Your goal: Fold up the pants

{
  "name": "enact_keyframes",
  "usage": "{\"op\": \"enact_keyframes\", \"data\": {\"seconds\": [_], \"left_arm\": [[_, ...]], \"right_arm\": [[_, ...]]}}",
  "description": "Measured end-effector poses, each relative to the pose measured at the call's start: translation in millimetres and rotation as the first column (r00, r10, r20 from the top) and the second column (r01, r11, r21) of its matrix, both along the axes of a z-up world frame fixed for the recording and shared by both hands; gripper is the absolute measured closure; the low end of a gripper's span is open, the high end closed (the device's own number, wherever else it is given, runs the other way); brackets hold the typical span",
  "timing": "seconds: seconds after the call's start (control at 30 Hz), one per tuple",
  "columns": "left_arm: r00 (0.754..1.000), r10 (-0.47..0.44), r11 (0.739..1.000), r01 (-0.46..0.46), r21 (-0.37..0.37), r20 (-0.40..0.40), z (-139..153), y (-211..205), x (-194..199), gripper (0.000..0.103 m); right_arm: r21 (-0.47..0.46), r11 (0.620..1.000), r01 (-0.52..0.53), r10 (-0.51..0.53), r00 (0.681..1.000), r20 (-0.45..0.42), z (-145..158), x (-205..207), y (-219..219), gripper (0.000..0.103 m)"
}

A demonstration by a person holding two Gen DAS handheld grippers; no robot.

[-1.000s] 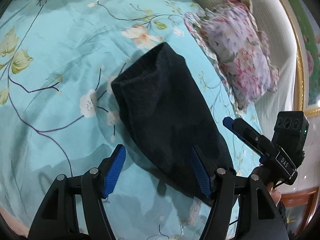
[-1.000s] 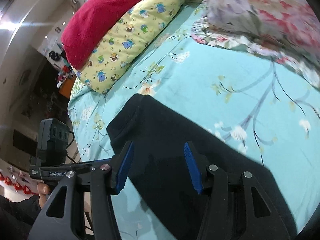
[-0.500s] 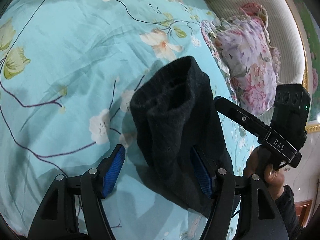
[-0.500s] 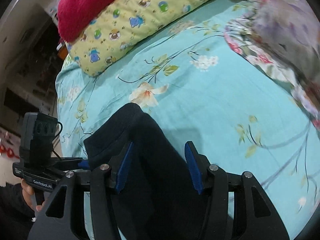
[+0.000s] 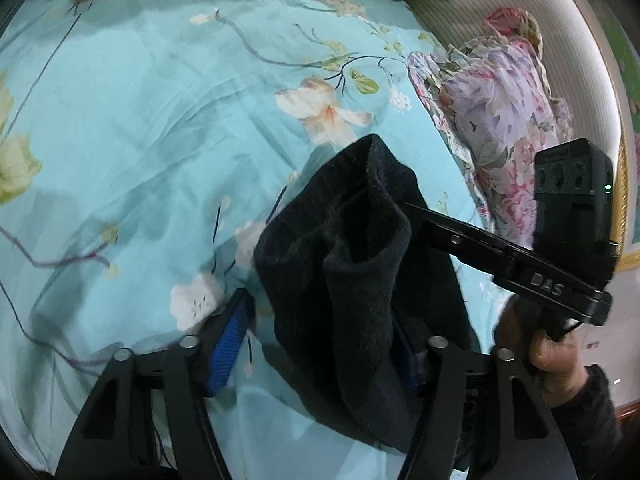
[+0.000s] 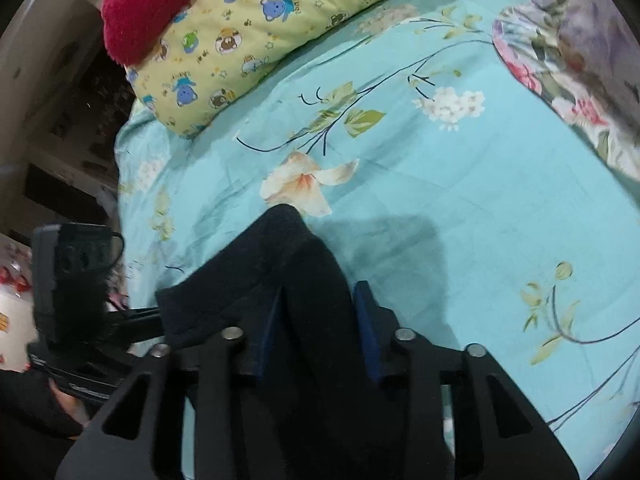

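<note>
Pants (image 6: 304, 312), black and bunched, hang between the right gripper (image 6: 318, 328) fingers, which are nearly closed on the cloth. Left gripper (image 5: 320, 344) stands wide open around the same bundle. Beyond lies the teal floral bedsheet (image 5: 140, 120), then pillows (image 6: 248, 28)

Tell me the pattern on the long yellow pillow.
Cartoon bears and animals on yellow pillow, clearest in the right wrist view.

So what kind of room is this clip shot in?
Almost certainly a home bedroom: the black pants lie on a turquoise floral bedsheet, with a yellow cartoon-print pillow and a pink floral frilled cushion nearby.
</note>
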State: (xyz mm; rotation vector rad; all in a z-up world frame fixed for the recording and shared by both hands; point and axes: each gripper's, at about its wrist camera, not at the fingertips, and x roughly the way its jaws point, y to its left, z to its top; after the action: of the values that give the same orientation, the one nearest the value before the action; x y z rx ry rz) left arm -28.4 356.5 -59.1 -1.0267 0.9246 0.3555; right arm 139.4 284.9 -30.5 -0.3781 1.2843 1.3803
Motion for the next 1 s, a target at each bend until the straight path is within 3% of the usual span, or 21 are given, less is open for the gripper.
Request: {"op": "enact_keyframes", "data": {"seconds": [0.03,0.07,0.17,0.43,0.73,1.0], "left_arm": [[1.000,-0.011,1.000,0.012,0.018,-0.008,0,0,4,0.057],[1.000,-0.024,1.000,0.024,0.012,-0.002,0,0,5,0.069],[0.999,-0.030,0.999,0.030,-0.011,0.025,7,-2,7,0.077],[0.988,-0.109,0.992,0.100,0.082,0.108,67,-31,15,0.079],[0.949,-0.251,0.964,0.227,0.137,0.189,121,-79,37,0.079],[0.872,-0.451,0.885,0.409,0.224,0.189,154,-154,67,0.079]], "right_arm": [[0.011,1.000,0.001,-0.001,1.000,-0.010,1,0,-3,0.073],[0.019,1.000,0.003,-0.003,1.000,-0.012,3,1,-6,0.076],[0.043,0.999,-0.001,0.001,1.000,0.003,13,-3,-13,0.079],[0.158,0.985,0.067,-0.068,0.998,0.001,56,1,-55,0.081],[0.294,0.937,0.188,-0.187,0.982,-0.031,101,8,-140,0.081],[0.358,0.880,0.311,-0.308,0.949,-0.066,110,7,-228,0.081]]}}
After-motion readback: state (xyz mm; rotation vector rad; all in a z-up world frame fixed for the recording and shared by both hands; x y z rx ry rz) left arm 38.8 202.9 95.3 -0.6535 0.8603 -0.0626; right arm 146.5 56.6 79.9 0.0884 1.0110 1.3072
